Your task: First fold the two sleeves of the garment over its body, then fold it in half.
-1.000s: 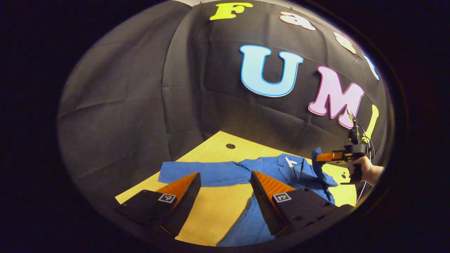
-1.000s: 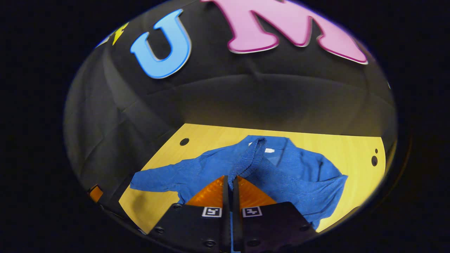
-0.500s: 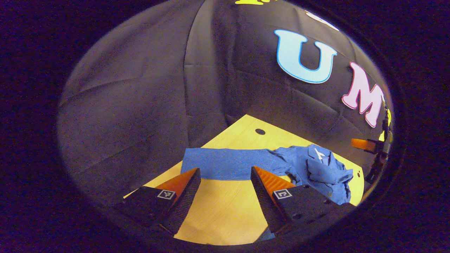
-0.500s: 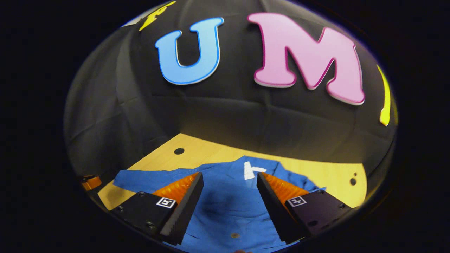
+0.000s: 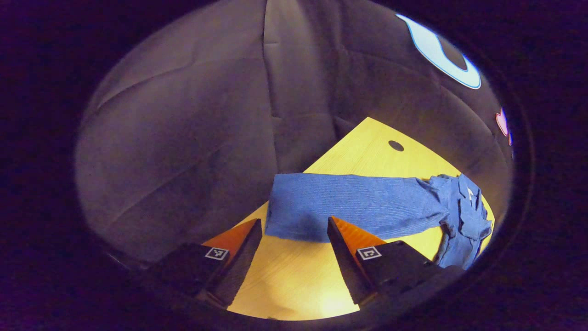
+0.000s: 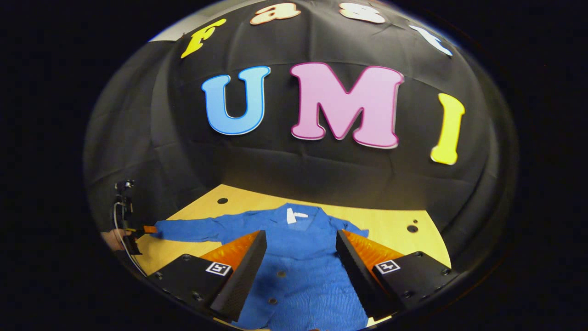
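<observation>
Your blue garment (image 6: pixel 298 257) lies flat on the yellow desk (image 6: pixel 390 225), collar toward the booth's wall. One sleeve (image 5: pixel 349 207) stretches out straight over the desk. Your left tool (image 5: pixel 294 239) hovers just before the cuff of this sleeve with its fingers wide apart and holds nothing. Your right tool (image 6: pixel 301 257) is above the garment's body, also wide apart and empty.

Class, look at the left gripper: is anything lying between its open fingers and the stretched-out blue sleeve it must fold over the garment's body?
Nothing visible does. The left gripper is open, and the sleeve end lies just ahead on bare table.
</observation>
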Demonstrator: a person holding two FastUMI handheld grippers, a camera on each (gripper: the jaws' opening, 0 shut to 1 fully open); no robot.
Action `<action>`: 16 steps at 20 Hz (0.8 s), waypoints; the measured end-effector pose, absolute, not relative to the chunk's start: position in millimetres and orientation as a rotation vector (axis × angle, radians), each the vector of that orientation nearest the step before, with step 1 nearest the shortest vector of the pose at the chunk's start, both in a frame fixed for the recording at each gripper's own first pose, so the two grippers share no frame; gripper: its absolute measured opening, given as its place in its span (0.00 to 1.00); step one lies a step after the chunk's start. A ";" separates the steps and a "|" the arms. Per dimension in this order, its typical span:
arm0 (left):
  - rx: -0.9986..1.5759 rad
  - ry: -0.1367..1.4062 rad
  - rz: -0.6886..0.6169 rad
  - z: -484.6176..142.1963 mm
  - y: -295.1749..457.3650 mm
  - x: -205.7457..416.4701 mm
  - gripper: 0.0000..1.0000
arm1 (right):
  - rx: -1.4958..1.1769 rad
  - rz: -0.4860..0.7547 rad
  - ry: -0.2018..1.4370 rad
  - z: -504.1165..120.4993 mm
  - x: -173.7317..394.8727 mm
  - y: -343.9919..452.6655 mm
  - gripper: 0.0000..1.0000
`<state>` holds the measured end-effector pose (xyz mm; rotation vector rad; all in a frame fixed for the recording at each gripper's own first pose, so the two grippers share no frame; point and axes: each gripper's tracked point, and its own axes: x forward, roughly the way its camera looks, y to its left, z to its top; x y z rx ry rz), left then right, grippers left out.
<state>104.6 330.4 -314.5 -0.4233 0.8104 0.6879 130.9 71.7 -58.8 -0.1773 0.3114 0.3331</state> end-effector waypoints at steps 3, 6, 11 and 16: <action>-0.444 0.895 0.690 -335.1 335.0 112.4 0.84 | -0.056 0.283 0.391 -71.6 89.9 53.8 0.97; -0.432 0.906 0.700 -328.4 337.0 110.5 0.83 | -0.044 0.239 0.434 -76.4 68.4 27.5 0.97; -0.448 0.922 0.632 -328.4 338.5 133.1 0.48 | -0.016 0.176 0.423 -76.9 67.1 -1.3 0.97; -0.485 0.895 0.538 -322.3 335.5 133.3 0.06 | -0.009 0.147 0.407 -85.1 70.4 -25.9 0.98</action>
